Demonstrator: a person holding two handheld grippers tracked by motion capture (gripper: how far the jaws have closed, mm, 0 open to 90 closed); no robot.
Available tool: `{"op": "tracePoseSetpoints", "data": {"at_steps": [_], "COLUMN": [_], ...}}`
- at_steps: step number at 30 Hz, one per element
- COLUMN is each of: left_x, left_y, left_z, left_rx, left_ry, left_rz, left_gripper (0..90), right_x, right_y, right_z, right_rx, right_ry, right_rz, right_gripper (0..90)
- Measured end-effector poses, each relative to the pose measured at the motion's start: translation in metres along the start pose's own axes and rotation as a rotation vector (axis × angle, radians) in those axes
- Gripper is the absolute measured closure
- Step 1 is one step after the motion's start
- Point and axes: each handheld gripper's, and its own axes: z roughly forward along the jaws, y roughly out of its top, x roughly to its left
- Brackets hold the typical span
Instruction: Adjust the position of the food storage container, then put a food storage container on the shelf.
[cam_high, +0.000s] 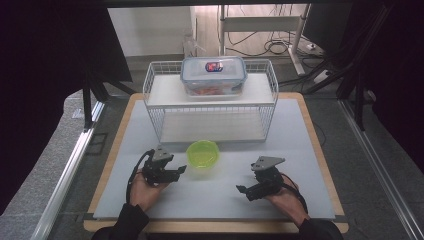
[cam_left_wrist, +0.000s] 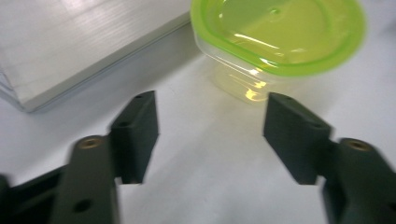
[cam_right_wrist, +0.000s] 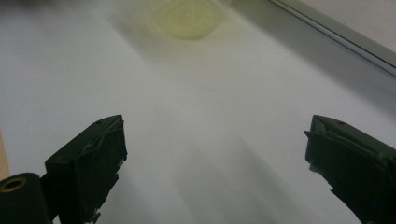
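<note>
A small clear tub with a lime-green lid (cam_high: 202, 153) stands on the white mat in front of the wire rack. My left gripper (cam_high: 176, 171) lies just left of it, jaws pointing toward it. In the left gripper view the gripper (cam_left_wrist: 210, 116) is open with bare mat between the pads, and the tub (cam_left_wrist: 280, 42) sits a little beyond the tips. My right gripper (cam_high: 243, 190) rests on the mat at the right front, well apart from the tub. Its own view shows the right gripper (cam_right_wrist: 215, 144) open wide and empty, the tub (cam_right_wrist: 187, 18) blurred far ahead.
A white wire rack (cam_high: 210, 107) with two white shelves stands at the back of the mat. On its top shelf sits a clear box with a blue-rimmed lid (cam_high: 213, 75). The mat's wooden border (cam_high: 320, 150) runs along both sides.
</note>
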Motion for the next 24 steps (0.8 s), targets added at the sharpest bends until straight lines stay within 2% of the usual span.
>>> {"op": "tracePoseSetpoints", "data": {"at_steps": [7, 11, 14, 16, 19, 21, 24], "left_x": [-0.005, -0.011, -0.016, -0.019, -0.022, -0.022, -0.022], "left_y": [-0.014, -0.02, -0.025, -0.027, -0.031, -0.033, -0.036], "left_z": [-0.014, -0.021, -0.024, -0.025, -0.026, -0.028, -0.029], "left_rx": [-0.018, -0.029, -0.031, -0.025, -0.017, -0.013, -0.013], "left_ry": [-0.038, -0.044, -0.037, -0.035, -0.025, -0.031, -0.034], "left_rz": [-0.014, -0.005, 0.019, 0.038, 0.062, 0.066, 0.058], "left_gripper": [9.8, 5.5, 3.2, 2.8, 2.2, 2.1, 2.1], "right_x": [-0.003, -0.005, -0.007, -0.009, -0.013, -0.017, -0.022], "right_y": [0.002, 0.003, 0.005, 0.006, 0.01, 0.011, 0.014], "right_z": [0.001, 0.003, 0.006, 0.009, 0.015, 0.018, 0.021], "right_rx": [-0.016, -0.023, -0.025, -0.024, -0.032, -0.036, -0.032], "right_ry": [0.018, 0.016, 0.013, 0.019, 0.049, 0.066, 0.065], "right_rz": [0.01, 0.003, 0.004, 0.024, 0.08, 0.117, 0.136], "right_gripper": [4.8, 4.7, 4.6, 4.7, 4.6, 3.4, 1.0]}}
